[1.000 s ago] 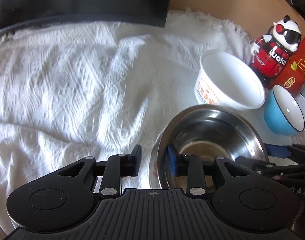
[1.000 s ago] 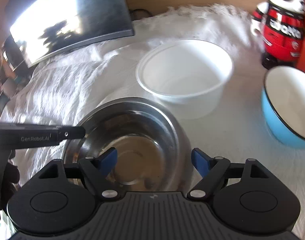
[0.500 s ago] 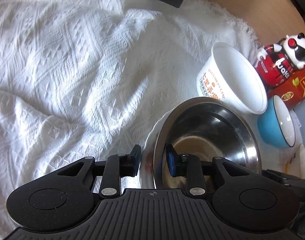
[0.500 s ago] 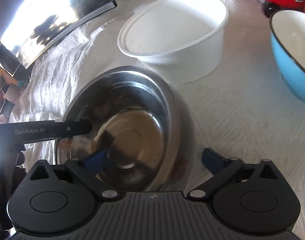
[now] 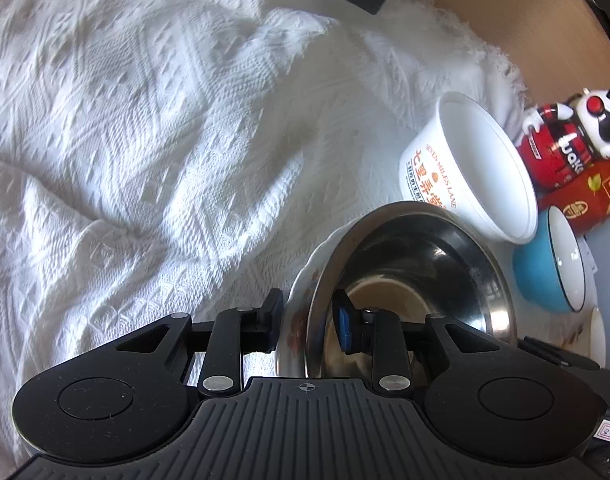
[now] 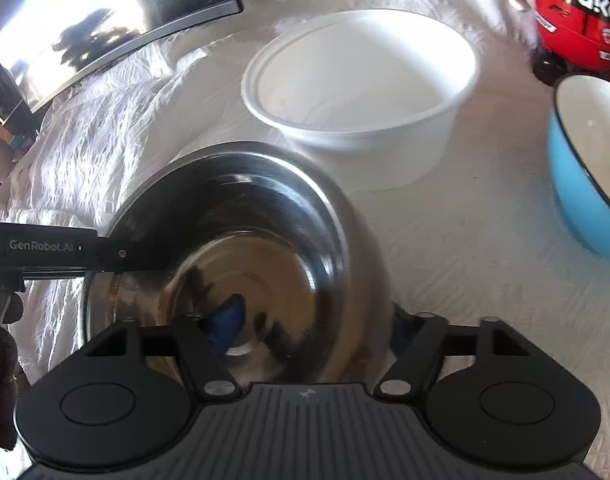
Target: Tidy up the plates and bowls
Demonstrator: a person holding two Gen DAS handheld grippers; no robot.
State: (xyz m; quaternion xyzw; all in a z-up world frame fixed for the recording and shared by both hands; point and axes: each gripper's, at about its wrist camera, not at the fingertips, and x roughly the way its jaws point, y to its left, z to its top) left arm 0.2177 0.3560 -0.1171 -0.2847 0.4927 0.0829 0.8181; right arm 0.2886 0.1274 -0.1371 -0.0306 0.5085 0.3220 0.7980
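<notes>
On the white cloth (image 5: 153, 168), our left gripper (image 5: 307, 320) clamps the steel bowl (image 5: 417, 276) and plate (image 5: 295, 320) rims; our right gripper (image 6: 313, 328) straddles the bowl's rim, jaws apart.

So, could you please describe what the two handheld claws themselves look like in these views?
Both are matte black plastic. Each left claw and right claw has a ribbed central housing flanked by two round discs, silver pivot screws on the linkage bars, and blue pads on the fingertips. The left one's side reads "GenRobot.AI" in white. No cables or sleeves show.
</notes>
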